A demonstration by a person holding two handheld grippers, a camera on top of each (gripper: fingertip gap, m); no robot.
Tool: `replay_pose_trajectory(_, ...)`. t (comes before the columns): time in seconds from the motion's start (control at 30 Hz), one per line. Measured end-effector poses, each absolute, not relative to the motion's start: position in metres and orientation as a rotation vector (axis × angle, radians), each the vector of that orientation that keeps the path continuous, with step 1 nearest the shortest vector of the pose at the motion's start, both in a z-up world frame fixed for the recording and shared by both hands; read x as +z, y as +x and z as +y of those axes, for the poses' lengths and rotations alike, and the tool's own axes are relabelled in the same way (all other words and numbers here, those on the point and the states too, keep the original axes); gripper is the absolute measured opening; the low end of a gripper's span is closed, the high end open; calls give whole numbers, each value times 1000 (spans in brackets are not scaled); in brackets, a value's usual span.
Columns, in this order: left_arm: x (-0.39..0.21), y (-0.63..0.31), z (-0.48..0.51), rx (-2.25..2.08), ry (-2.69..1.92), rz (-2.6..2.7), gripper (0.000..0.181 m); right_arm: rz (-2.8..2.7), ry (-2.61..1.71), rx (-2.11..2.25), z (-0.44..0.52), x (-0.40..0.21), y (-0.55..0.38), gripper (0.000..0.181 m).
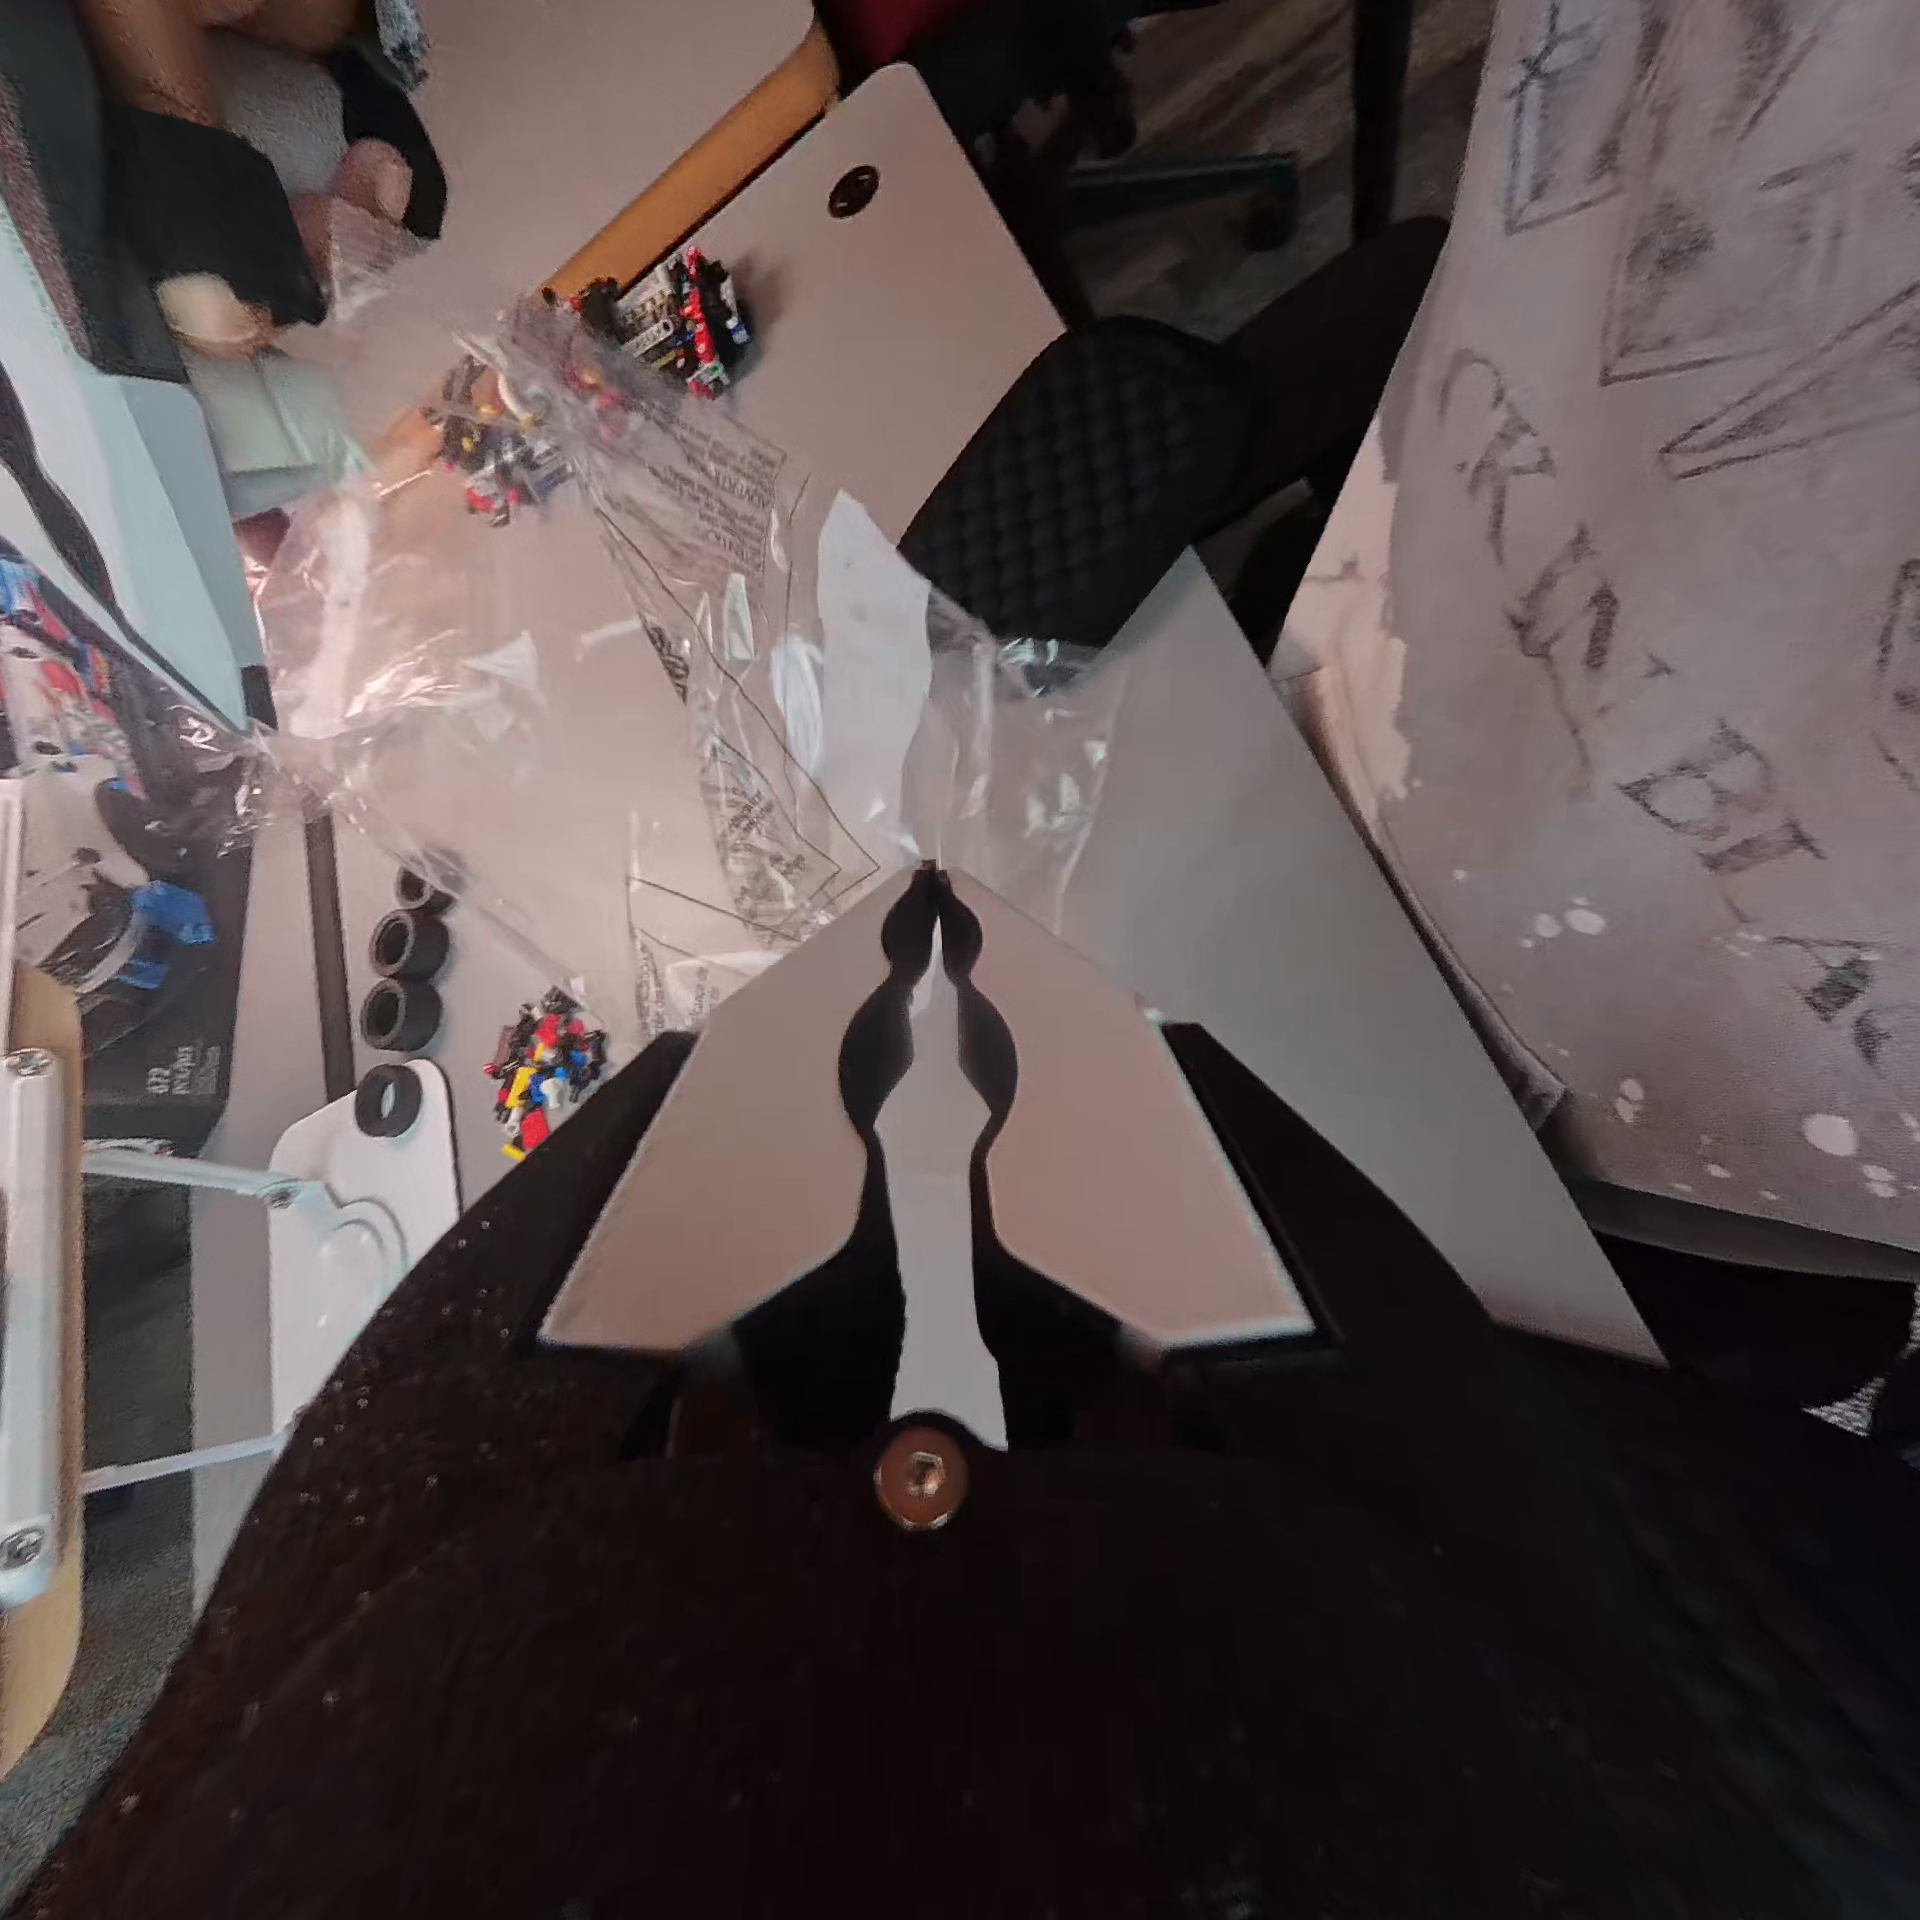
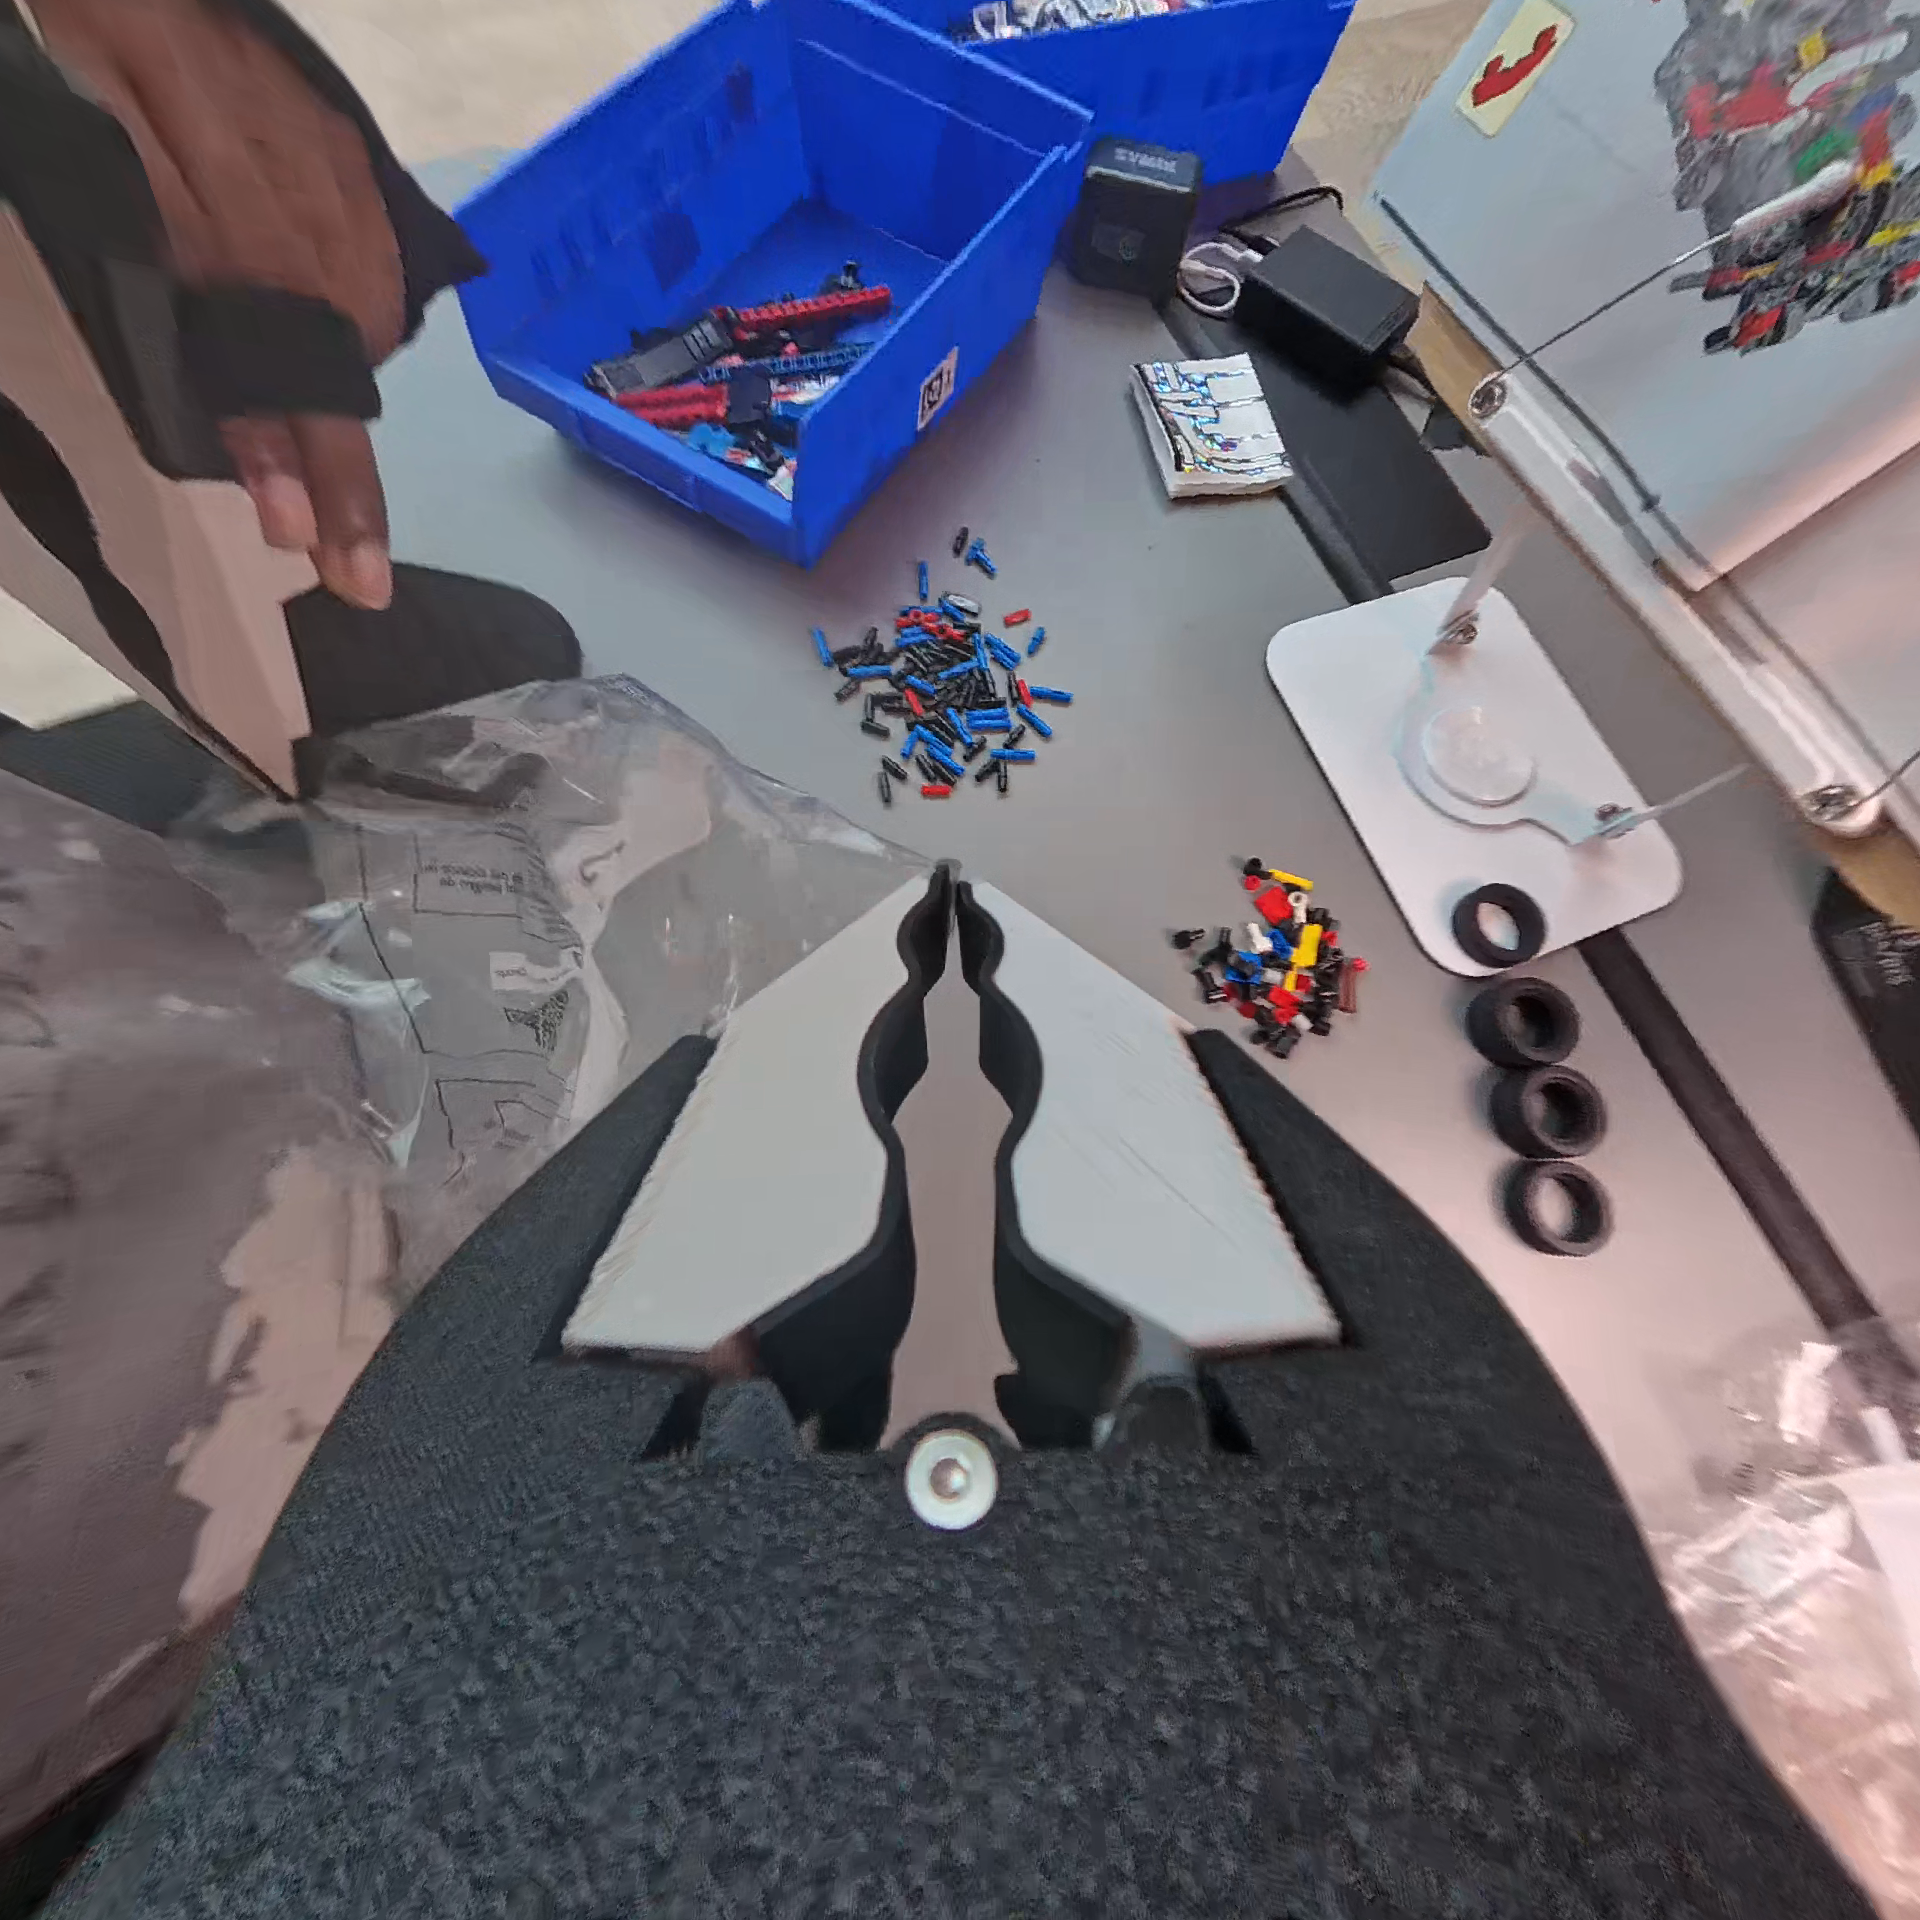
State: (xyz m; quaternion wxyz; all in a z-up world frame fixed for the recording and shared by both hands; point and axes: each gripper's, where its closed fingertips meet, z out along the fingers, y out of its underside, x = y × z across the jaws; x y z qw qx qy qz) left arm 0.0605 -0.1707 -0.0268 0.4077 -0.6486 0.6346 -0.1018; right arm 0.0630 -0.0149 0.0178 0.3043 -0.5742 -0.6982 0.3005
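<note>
Left gripper (image 1: 932, 878): fingers pinched together on the edge of a clear plastic bag (image 1: 748, 665), which spreads toward 11 o'clock over the grey surface (image 1: 1195, 935). Right gripper (image 2: 951, 883): fingers clenched on a corner of the same bag (image 2: 468, 935), which lies crumpled toward 9 o'clock. The film looks light, limp and slippery, and seems best gripped at an edge. At 12 o'clock of the right gripper lies a pile of blue and black pins (image 2: 945, 696); at 3 o'clock, mixed small bricks (image 2: 1273, 961) and black tyres (image 2: 1543, 1112); farther off, a blue bin (image 2: 769, 260)
</note>
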Motion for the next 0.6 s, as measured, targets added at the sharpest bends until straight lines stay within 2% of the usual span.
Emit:
replay_pose_trajectory(0.03,-24,62,-176,-315,-1627,1602,0,-1887,-1481,740,-18,16,63,1)
replay_pose_trajectory(0.17,-4,57,-165,-410,-1627,1488,0,-2023,-1417,588,-30,-3,65,9)
replay_pose_trajectory(0.3,-1,46,-144,-405,-1687,1401,0,-1992,-1329,721,-45,19,59,18)
replay_pose_trajectory(0.47,-2,43,-124,-400,-1735,1359,0,-2086,-1094,801,-85,46,62,6)
replay_pose_trajectory(0.5,-2,44,-121,-402,-1740,1361,0,-2114,-1086,788,-94,43,62,0)
replay_pose_trajectory(0.6,-1,47,-113,-409,-1755,1354,0,-2196,-1202,722,-104,17,60,0)
